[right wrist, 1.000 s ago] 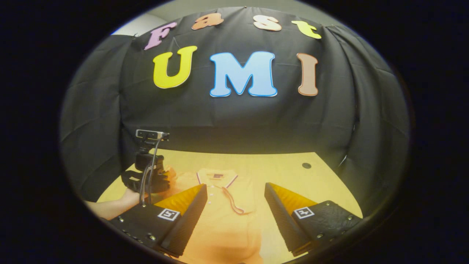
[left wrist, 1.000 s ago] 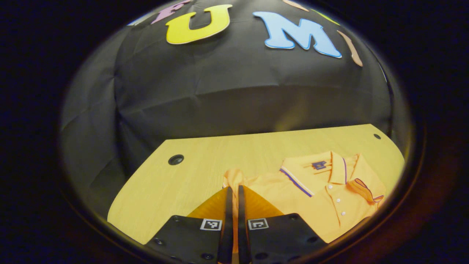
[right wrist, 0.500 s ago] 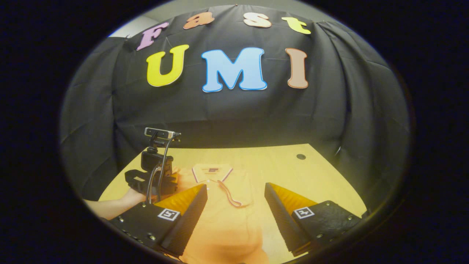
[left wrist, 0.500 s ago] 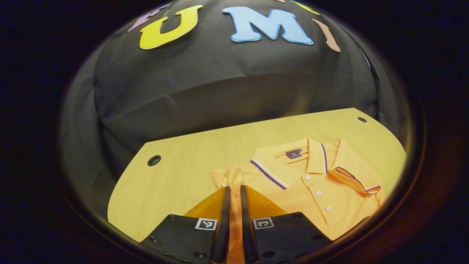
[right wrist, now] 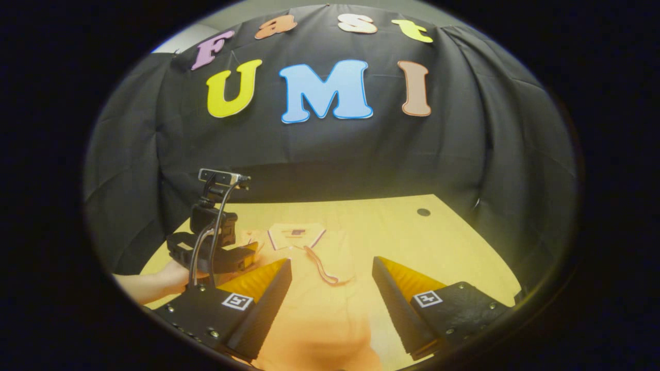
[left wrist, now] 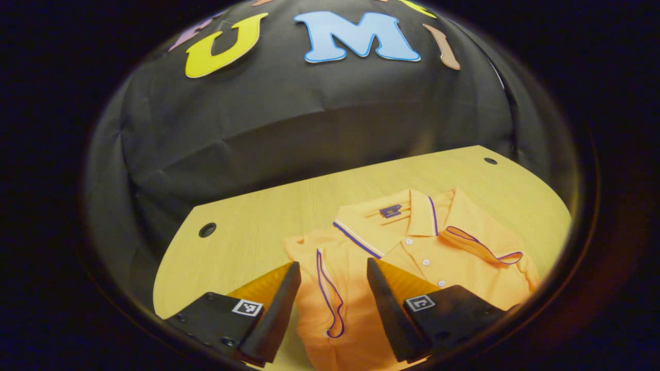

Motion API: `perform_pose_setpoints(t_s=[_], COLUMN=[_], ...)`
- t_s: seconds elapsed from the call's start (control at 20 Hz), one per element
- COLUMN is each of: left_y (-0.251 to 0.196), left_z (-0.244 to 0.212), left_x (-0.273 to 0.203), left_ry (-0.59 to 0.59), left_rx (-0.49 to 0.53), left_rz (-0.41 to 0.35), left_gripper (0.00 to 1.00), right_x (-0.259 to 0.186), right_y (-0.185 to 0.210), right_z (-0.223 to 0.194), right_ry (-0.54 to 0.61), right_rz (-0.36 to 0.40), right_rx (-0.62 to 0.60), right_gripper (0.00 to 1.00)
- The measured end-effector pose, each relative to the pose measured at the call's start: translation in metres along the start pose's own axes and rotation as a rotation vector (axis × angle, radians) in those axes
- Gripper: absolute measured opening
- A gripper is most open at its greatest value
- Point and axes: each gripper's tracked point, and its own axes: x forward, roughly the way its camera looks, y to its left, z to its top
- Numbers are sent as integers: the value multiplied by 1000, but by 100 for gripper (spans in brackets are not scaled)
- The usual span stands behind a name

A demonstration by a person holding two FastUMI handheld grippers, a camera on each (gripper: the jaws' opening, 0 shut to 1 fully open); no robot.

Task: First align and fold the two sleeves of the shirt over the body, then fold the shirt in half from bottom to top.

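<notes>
An orange polo shirt with purple-trimmed collar lies flat on the wooden table, collar toward the booth wall. Both sleeves lie folded over the body: one sleeve with its purple cuff line rests between the fingers of my left gripper, which stands open just above it; the other sleeve lies across the chest. In the right gripper view the shirt stretches under my right gripper, open with nothing held. The left gripper and the hand holding it appear there at the left.
Two round cable holes mark the table's far corners. Bare table lies to the right of the shirt in the right gripper view. The black cloth wall rises right behind the table's far edge.
My left gripper opened and let go of the sleeve, which now lies folded on the shirt body. The right gripper stayed open and drifted only slightly.
</notes>
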Motion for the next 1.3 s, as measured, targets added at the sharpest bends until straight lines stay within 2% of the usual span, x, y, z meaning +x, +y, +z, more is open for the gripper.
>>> perform_pose_setpoints(t_s=[0.05,0.1,0.15,0.25,0.35,0.4,0.45,0.5,0.65,0.75,0.8,0.95,1.0,1.05,1.1,1.15,1.2,1.25,1.3], left_y=[-1,-1,-1,-1,-2,-3,-4,-4,-8,-11,-12,-18,-19,-20,-20,-21,-20,-21,-21], left_z=[-1,-2,-2,0,-4,-5,-5,-9,-20,-31,-39,-61,-68,-76,-83,-90,-98,-107,-115], left_x=[-7,-15,-21,-39,-60,-70,-82,-91,-121,-139,-147,-167,-174,-182,-188,-194,-200,-209,-217], left_ry=[-2,-5,-12,-31,-36,-42,-47,-47,-46,-40,-29,-5,6,18,28,38,48,57,65], left_rx=[-13,-20,-24,-38,-52,-57,-62,-68,-101,-119,-121,-130,-142,-157,-171,-181,-185,-187,-186], left_rz=[0,3,8,23,23,17,12,9,-14,-31,-34,-44,-47,-48,-49,-47,-42,-40,-40], left_gripper=[99,93,99,96,100,96,96,100,100,100,96,96,100,96,100,96,100,96,100], right_x=[-2,-5,-7,-10,-14,-16,-16,-18,-20,-22,-25,-33,-38,-41,-45,-48,-51,-55,-59], right_y=[-2,-4,-6,-10,-14,-16,-18,-21,-26,-29,-30,-33,-33,-33,-32,-32,-32,-31,-31], right_z=[-4,-7,-11,-21,-30,-34,-41,-47,-68,-85,-94,-119,-126,-135,-142,-150,-156,-163,-170], right_ry=[4,5,6,19,26,30,38,46,75,107,126,177,190,204,219,231,243,254,268], right_rz=[4,6,11,24,36,39,38,33,21,16,17,15,14,15,21,23,24,25,26], right_rx=[-5,-9,-13,-24,-26,-24,-24,-22,-11,-13,-13,-29,-33,-35,-36,-38,-40,-42,-44], right_gripper=[97,97,97,97,97,97,97,97,97,97,97,97,97,97,97,97,97,97,97])
